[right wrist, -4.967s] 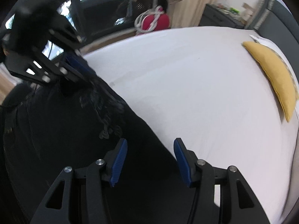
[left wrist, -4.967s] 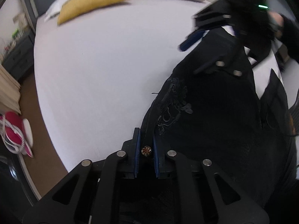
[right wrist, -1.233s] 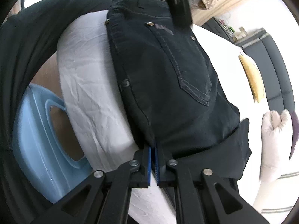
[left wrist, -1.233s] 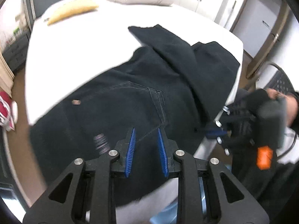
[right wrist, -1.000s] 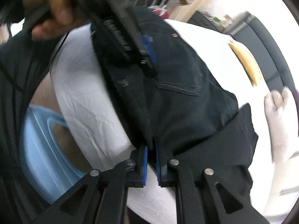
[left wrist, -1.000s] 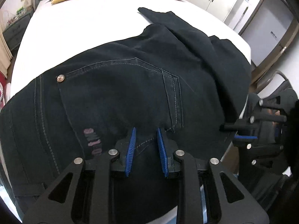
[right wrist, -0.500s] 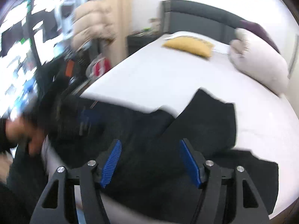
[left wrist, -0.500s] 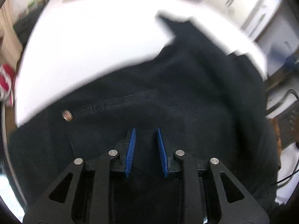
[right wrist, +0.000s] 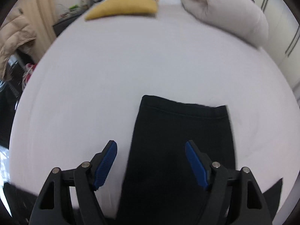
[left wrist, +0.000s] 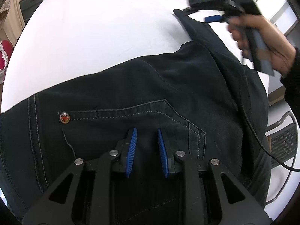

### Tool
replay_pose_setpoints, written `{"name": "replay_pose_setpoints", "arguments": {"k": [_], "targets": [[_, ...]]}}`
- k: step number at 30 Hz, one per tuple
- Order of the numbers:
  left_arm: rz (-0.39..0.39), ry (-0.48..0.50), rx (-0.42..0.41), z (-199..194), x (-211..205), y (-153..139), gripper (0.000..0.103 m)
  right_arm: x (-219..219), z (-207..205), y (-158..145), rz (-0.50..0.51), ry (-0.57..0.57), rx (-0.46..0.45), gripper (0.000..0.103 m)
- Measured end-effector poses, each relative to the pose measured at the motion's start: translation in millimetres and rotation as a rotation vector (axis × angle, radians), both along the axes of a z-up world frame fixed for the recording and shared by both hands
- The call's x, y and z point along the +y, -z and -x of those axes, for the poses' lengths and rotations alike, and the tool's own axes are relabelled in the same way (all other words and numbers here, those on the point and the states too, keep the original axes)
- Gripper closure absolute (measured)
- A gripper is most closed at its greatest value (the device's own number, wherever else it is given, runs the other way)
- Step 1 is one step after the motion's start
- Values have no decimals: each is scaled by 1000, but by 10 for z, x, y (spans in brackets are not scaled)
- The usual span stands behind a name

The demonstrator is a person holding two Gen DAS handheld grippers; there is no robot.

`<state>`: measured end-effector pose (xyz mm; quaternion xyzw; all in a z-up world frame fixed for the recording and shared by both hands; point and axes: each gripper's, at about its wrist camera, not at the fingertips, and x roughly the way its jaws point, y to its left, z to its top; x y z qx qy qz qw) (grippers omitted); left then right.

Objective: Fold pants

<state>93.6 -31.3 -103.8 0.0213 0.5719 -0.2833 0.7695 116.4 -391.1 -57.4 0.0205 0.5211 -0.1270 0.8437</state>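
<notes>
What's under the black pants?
The black pants lie on the white bed sheet, which shows around them. One pant leg is folded over another part of the pants. Anything else beneath the fabric is covered.

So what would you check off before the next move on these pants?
1. Right gripper free: ok, its jaws have just been opening wide and the pads touch nothing.
2. Leg hem flat on the bed: ok.
3. Left gripper holding the pants at the back pocket: cannot tell, the jaws stand narrowly apart.
4. Yellow pillow away from the pants: ok.
5. Fabric smooth: not ok, one leg lies creased over the seat.
</notes>
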Motion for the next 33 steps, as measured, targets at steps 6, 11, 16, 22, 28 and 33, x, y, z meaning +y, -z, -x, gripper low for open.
{"name": "replay_pose_setpoints", "arguments": {"k": [6, 11, 16, 22, 28, 33], "targets": [[-10, 7, -16, 70, 37, -24, 80, 1, -273, 430, 54, 42, 115, 26], [-7, 8, -26, 158, 55, -51, 80, -143, -219, 390, -23, 95, 68, 64], [-19, 12, -31, 176, 67, -103, 80, -525, 79, 74, -135, 158, -43, 97], [-35, 15, -23, 169, 0, -112, 80, -1164, 1083, -562, -260, 295, -313, 97], [-77, 16, -23, 165, -127, -146, 80, -1957, 2730, -892, -406, 499, -629, 97], [-107, 10, -15, 146, -242, -156, 80, -2575, 3753, -478, -476, 726, -707, 97]]}}
